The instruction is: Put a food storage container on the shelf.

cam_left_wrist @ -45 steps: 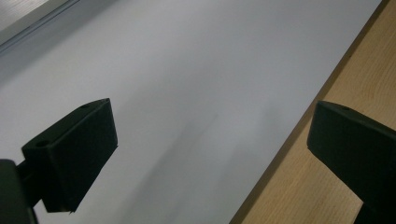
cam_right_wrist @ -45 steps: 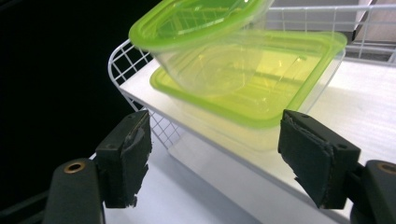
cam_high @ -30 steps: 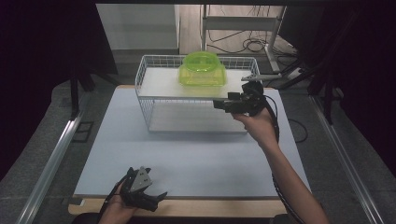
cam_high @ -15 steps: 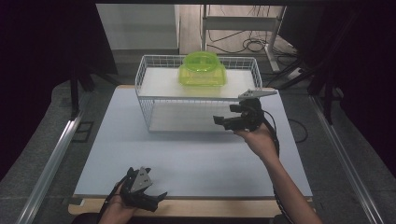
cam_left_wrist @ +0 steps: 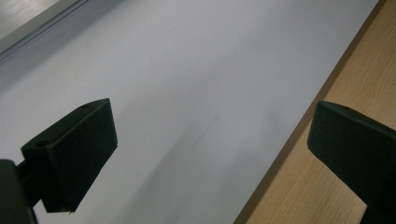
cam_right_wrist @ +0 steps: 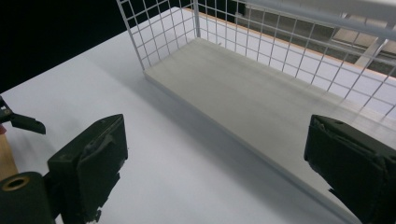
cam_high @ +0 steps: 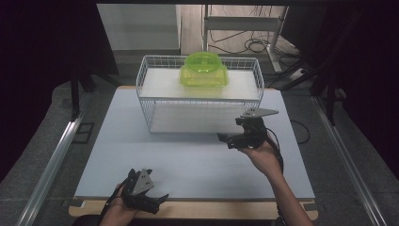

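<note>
Right claw (cam_high: 226, 138) is held over the desk (cam_high: 188, 165), just in front of the wire rack (cam_high: 150, 110), near the rack's right front corner. Its jaws stand wide apart with nothing between them, and they have just been opening. In the right gripper view the claw (cam_right_wrist: 215, 163) looks along the rack's lower shelf (cam_right_wrist: 261, 102), with the white mesh (cam_right_wrist: 154, 32) rising behind and to the side of it.

Green tub (cam_high: 203, 69) sits upside down on the rack's upper shelf, toward the back and about mid-width. It is well apart from both claws; neither touches it.

Left claw (cam_high: 157, 200) rests at the near edge of the desk, left of centre, in the person's left hand (cam_high: 115, 212). In the left gripper view its jaws are spread wide and empty over the white mat (cam_left_wrist: 187, 70), with the wooden desk edge (cam_left_wrist: 299, 186) under the right-hand jaw.

The two claws are well apart from each other.
</note>
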